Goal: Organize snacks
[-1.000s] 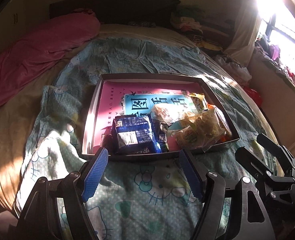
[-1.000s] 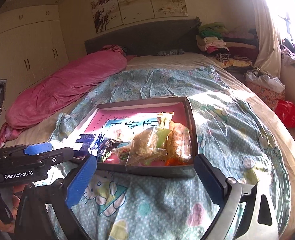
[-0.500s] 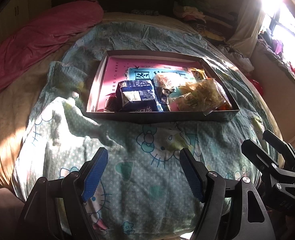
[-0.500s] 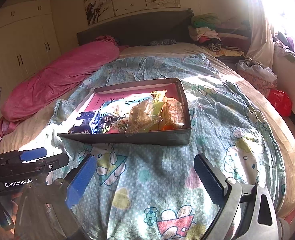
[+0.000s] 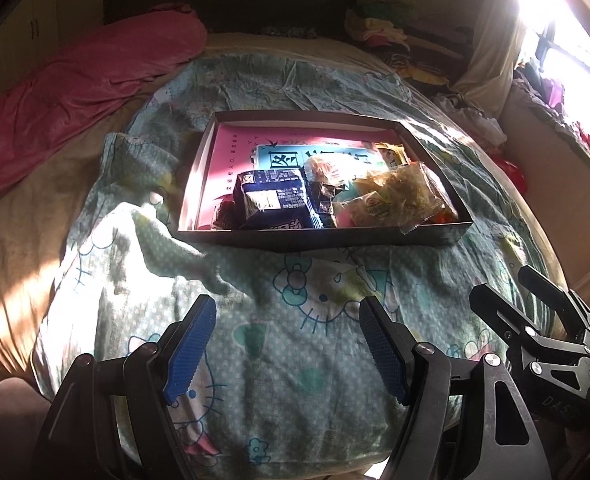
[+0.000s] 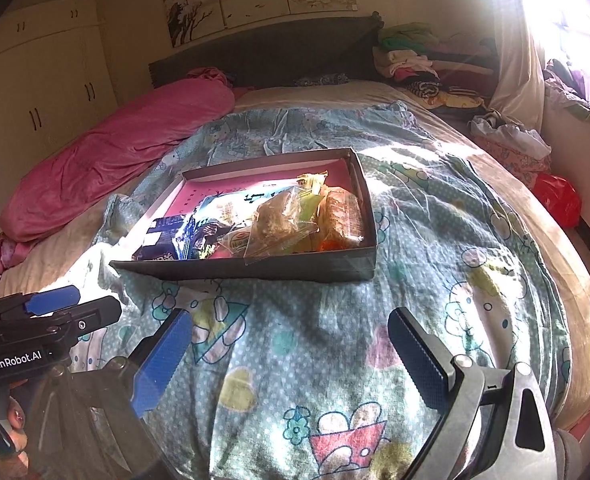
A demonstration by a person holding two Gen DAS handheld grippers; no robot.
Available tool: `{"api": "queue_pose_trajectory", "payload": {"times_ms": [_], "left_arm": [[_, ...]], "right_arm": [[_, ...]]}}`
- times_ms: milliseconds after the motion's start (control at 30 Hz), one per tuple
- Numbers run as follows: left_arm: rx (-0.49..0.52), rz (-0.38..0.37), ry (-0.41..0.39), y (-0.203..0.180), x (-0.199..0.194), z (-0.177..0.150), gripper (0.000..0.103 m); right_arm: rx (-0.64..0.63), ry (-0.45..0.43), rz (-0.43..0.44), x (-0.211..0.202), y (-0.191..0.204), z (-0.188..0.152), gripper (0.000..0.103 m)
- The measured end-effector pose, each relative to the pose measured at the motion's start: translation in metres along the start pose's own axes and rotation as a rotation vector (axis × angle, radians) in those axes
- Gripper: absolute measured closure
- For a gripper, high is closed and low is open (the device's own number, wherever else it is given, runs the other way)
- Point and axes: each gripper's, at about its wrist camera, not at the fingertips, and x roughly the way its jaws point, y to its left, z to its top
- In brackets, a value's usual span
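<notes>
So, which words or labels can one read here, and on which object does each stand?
"GenRobot.AI": on the left gripper body, seen from the right wrist.
"DAS...", cut off: on the right gripper body.
Print on the blue snack pack, the clear packets and the box liner: unreadable.

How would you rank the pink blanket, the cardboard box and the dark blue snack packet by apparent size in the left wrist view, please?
1. pink blanket, though partly cut off by the frame
2. cardboard box
3. dark blue snack packet
</notes>
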Motion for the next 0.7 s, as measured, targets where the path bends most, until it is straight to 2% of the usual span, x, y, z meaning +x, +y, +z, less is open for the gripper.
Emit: {"api": "queue_pose_trajectory", "payload": {"times_ms": [700], "left_arm": [[0.004, 0.004, 0.008, -0.0006, 0.0006, -0.0008, 0.027]], "right_arm": [[-0.016, -0.004, -0.012, 0.0003, 0.0021, 0.0005, 0.004]]}}
